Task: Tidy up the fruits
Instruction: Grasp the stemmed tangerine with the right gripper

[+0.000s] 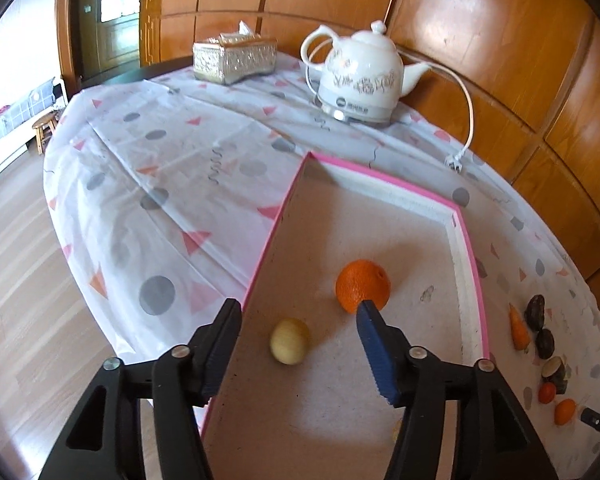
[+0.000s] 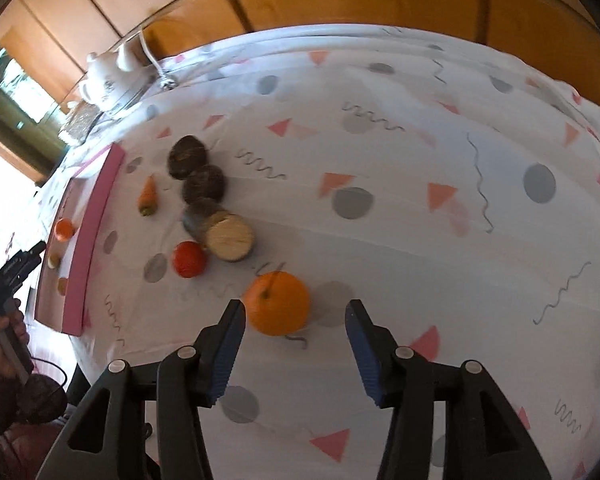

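The left hand-held gripper (image 1: 298, 322) hangs over the near end of a shallow pink-rimmed tray (image 1: 474, 256), its two blue-padded fingers spread wide and holding nothing; a small pale yellow fruit (image 1: 290, 341) lies on the tray floor between the fingers, touching neither, and a larger orange (image 1: 363, 288) sits just beyond the tip of the right-side finger, apart from the yellow fruit. The right hand-held gripper (image 2: 296, 318) is likewise spread open and empty above the patterned tablecloth (image 2: 400, 240) on the counter, with a second orange (image 2: 278, 303) lying on the cloth just ahead of the fingers, nearer the left-side one and in contact with neither. Beyond that orange, outside the tray, a small red-orange fruit (image 2: 188, 259) rests beside a cut piece with a pale round face (image 2: 230, 237), and behind those two dark rounded fruits (image 2: 188, 157) sit close together next to a small carrot (image 2: 148, 196). The tray's pink wall (image 2: 96, 236) stands to the left of this group in the right wrist view. At the far side of the counter, well apart from the tray, stand a white electric kettle (image 1: 360, 76) with its cord trailing to the right, and a silver tissue box (image 1: 234, 60)
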Available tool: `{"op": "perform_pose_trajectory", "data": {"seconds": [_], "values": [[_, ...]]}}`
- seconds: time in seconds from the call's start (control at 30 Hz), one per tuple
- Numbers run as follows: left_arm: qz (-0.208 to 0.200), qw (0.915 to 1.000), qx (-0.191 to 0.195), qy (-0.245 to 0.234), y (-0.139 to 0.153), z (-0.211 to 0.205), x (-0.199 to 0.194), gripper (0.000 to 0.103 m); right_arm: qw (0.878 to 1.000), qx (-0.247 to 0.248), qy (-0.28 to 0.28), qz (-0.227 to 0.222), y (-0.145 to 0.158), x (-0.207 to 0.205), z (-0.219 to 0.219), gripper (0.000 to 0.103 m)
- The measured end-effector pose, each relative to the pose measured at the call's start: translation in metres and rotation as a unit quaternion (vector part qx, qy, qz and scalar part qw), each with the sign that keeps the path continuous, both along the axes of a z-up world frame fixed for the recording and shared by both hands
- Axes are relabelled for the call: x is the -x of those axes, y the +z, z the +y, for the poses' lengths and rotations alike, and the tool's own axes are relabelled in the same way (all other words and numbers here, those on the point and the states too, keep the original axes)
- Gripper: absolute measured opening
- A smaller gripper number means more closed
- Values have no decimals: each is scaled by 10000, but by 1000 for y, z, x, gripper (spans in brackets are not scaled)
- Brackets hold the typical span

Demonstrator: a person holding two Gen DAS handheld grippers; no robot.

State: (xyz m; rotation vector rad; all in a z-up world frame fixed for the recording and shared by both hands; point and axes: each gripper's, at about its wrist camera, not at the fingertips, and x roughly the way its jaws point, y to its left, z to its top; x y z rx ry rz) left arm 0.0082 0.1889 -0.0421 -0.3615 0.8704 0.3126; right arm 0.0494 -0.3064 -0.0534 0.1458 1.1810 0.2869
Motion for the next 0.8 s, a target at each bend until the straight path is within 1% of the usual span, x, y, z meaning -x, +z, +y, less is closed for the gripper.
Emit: {"op": "perform_pose_trajectory", "data": {"seconds": [0.1,0.2,0.33,0.47,0.6,0.67,0.7,0.73,0.8], "values": [[-27,9999,-25,148,3,6,4,68,9999,149,37,29,-2,1,5,53],[10,9993,10,366,3,14,8,71,9997,245,68,25,-3,-1,12,53],[65,9986,67,513,0,22,14,73,9988,476,150,1,-8,-2,25,53],[85,9982,125,580,-2,24,19,76,9966,761,322,-29,-15,-5,42,53],[72,9986,132,507,-3,20,21,76,9940,1048,297,-110,-21,-10,51,54],[65,9988,137,463,-3,19,22,76,9921,1200,350,-108,-26,-12,55,51],[64,9989,142,447,-3,18,22,76,9910,1283,369,-109,-27,-11,56,47],[61,9989,147,436,-4,17,22,76,9896,1385,366,-120,-28,-11,56,41],[56,9990,146,414,-4,17,22,76,9895,1394,337,-151,-28,-11,54,41]]}}
